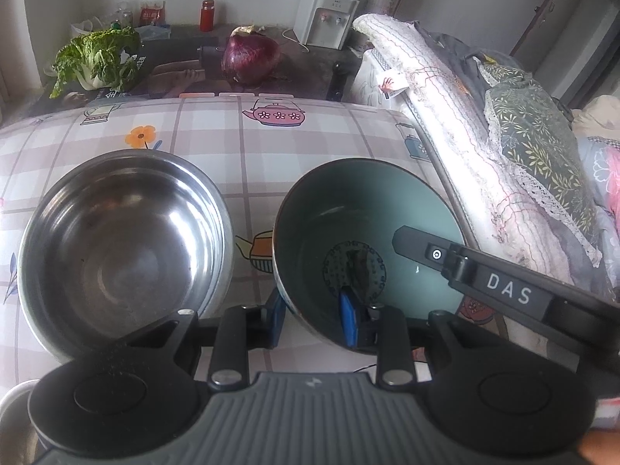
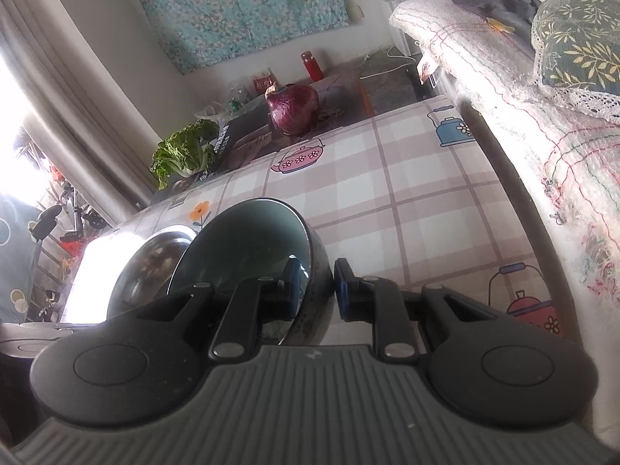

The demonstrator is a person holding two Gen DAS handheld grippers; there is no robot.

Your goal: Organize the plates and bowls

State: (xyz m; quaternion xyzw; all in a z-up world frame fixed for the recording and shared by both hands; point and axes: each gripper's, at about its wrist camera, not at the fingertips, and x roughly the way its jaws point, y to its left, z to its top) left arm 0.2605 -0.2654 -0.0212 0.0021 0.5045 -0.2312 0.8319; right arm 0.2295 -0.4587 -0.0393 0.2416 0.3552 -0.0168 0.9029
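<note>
Teal bowl (image 1: 360,232) is tipped up over the checked cloth (image 1: 310,143), both grippers clamped on its rim: left gripper (image 1: 314,317) on the near edge, right gripper (image 2: 317,290) on the right. Steel bowl (image 1: 124,240) sits just left of it.

Green bowl (image 2: 248,240) rim between jaws
</note>
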